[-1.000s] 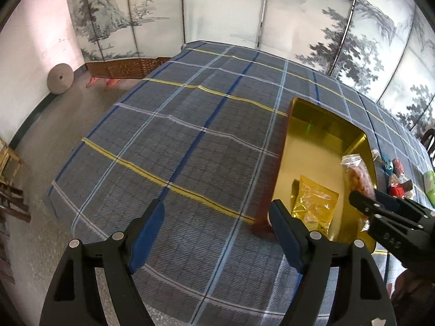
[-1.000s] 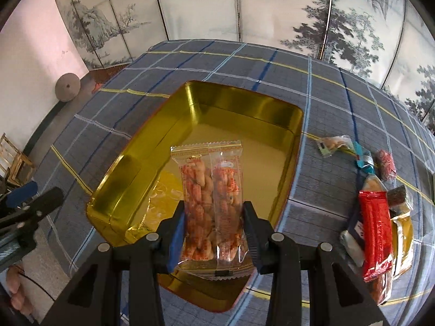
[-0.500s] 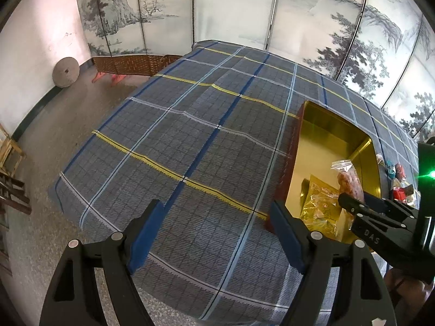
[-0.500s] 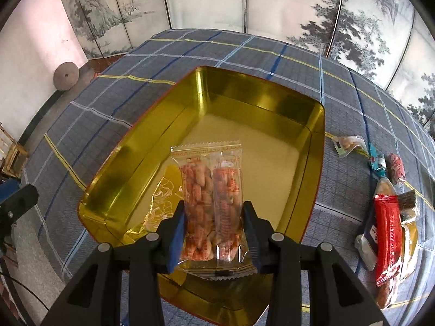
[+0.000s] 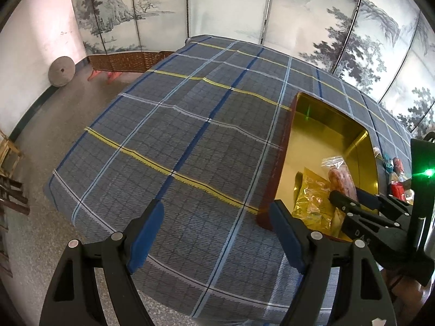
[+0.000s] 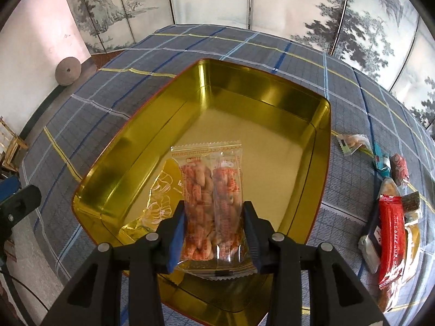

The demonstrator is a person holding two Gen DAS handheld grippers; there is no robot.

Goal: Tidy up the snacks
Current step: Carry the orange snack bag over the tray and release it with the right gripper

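Snacks are split between two places: some in a gold tin (image 6: 130, 146) and a loose heap (image 6: 391, 233) on the counter (image 5: 190, 141) to the tin's right. The tin is a shallow metal tray, rectangular with rounded corners, its mirror-bright gold walls reflecting each other and its outer edge dark red. A crinkled gold foil packet (image 6: 160, 198) with pale line drawings lies flat on the tin floor near the front left corner. The right tool (image 6: 214, 233) is clenched on a clear plastic packet (image 6: 212, 190) with crimped, saw-toothed ends, red print, and knobbly orange-pink pieces inside; its blue pads press the packet's lower sides, and the packet stands upright over the front of the tin, just right of the foil one. The heap holds a glossy red wrapper (image 6: 391, 228), a dark square one, pale pouches, and small teal and red sweets farther back. The counter wears a woven grey-blue cloth crossed by blue, white and yellow stripes.

The left tool (image 5: 214, 233) hangs released over bare cloth left of the tin, nothing between its fingers.

Against the earlier frames, the tin fills more of the right wrist view and the packet sits lower over it, the grip unchanged. The left tool's jaws stand as wide as before.
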